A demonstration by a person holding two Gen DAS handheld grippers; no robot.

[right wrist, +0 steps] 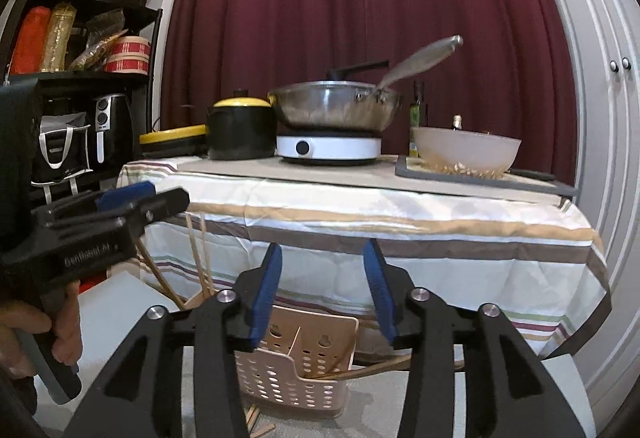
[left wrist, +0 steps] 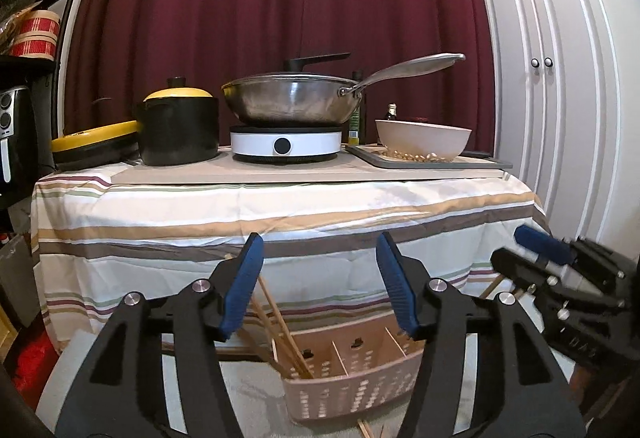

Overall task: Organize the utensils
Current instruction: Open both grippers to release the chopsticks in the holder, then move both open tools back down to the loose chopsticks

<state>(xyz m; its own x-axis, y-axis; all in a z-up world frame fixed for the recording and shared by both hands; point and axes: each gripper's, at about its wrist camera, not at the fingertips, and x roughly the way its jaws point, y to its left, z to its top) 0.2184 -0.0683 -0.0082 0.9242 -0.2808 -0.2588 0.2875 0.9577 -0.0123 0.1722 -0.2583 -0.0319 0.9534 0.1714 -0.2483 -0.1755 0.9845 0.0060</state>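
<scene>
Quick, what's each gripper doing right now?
Left gripper: open, nothing between its fingers.
Right gripper: open, holding nothing.

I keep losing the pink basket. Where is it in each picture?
Left wrist view: basket sits at the bottom middle, below the open left gripper.
Right wrist view: basket is bottom middle, a bit left, below the open right gripper.
Shared landmark: the white cooker on the table.

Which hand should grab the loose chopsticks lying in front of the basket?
Probably left. The left gripper is open and empty, and the loose chopsticks lie just below the gap between its fingers. The right gripper is open too, but from its view they lie off to one side.
</scene>
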